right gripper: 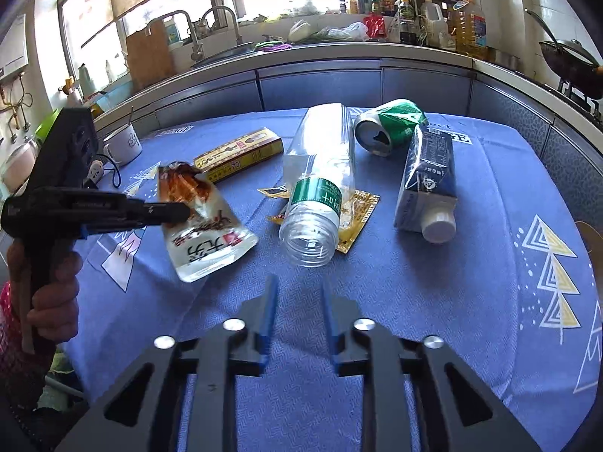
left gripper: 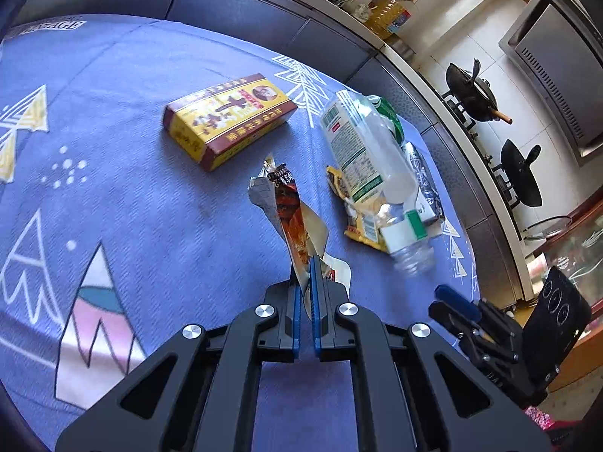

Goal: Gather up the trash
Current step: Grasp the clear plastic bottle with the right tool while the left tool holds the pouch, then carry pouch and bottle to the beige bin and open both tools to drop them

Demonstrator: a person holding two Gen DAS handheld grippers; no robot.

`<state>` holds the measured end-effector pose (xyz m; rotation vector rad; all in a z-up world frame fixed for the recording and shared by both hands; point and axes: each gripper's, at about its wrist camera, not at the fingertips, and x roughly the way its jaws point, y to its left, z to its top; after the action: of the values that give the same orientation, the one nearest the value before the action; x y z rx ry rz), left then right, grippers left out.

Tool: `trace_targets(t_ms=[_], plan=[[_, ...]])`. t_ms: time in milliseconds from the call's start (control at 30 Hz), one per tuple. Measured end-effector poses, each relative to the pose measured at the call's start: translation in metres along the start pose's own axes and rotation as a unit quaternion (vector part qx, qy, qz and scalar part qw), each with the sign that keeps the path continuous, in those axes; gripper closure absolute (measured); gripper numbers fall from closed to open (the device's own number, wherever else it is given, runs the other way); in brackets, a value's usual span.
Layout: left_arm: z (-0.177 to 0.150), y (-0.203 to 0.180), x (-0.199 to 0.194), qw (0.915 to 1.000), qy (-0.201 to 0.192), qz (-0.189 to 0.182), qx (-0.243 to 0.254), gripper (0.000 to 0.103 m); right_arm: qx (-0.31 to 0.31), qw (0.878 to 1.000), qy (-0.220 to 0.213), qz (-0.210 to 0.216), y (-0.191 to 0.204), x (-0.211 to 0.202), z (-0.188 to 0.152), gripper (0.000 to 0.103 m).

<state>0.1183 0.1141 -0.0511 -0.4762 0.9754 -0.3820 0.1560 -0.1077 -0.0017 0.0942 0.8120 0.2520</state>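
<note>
Left gripper (left gripper: pixel 306 263): my blue pads are pressed together on the edge of the snack wrapper (left gripper: pixel 292 211), and I've got it pinched thin-side-on so it stands up out of the jaws.
Wrapper from the other side: in my right wrist view the snack wrapper (right gripper: pixel 203 218) hangs flat off the left gripper (right gripper: pixel 181 213), lifted above the blue tablecloth (right gripper: pixel 433 301); gripping it by one edge lets the rest dangle free.
My hand (right gripper: pixel 52 293): wrapped round the left tool's handle, low at the picture's left.
Right gripper (right gripper: pixel 299 293): fingers spread about halfway, nothing between them, pointed at the open mouth of the plastic bottle (right gripper: pixel 318 192). I'd judge that's my next pick.
Bottle: lying on its side, neck towards me, resting on a yellow sachet (right gripper: pixel 358 213).
Beyond it: a dented green can (right gripper: pixel 392 124) on its side, touching a dark carton (right gripper: pixel 429 177) that lies with its white cap towards me.
Box: the yellow-and-red box (left gripper: pixel 226 120) lies flat, apart from the pile.
Clutter: a white mug (right gripper: pixel 122 145) near the table's far left corner.
In the way: nothing blocks the bottle's neck, though the sachet underneath may drag along.
Bin: no bin or bag in either view, so I can't tell where this goes.
</note>
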Motion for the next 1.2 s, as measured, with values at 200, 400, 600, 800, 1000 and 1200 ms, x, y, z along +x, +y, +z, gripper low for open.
trace_targets(t_ms=[200,400,600,800,1000,1200], plan=[[-0.017,0.016,-0.012,0.9998,0.003,0.014,-0.016,0.094,0.048,0.998,-0.048,0.005,-0.006,0.000,0.031,0.018],[-0.017,0.012,-0.010,0.9998,0.006,0.007,-0.016,0.094,0.034,0.999,0.000,-0.026,0.000,0.052,0.057,0.034],[-0.018,0.000,-0.024,0.9999,-0.011,0.002,0.009,0.099,0.087,0.995,0.031,0.046,-0.004,0.054,0.037,0.063],[-0.007,-0.031,-0.044,0.9979,-0.033,-0.047,0.030,0.099,0.094,0.988,-0.049,0.114,-0.001,-0.033,0.026,0.063],[0.021,-0.117,-0.020,0.9902,-0.020,-0.091,0.105,0.099,0.136,0.982,-0.131,0.029,-0.048,-0.104,0.005,0.063],[0.042,-0.254,0.069,0.9689,0.048,-0.140,0.199,0.099,0.292,0.946,-0.133,-0.054,-0.169,-0.150,-0.045,0.063]])
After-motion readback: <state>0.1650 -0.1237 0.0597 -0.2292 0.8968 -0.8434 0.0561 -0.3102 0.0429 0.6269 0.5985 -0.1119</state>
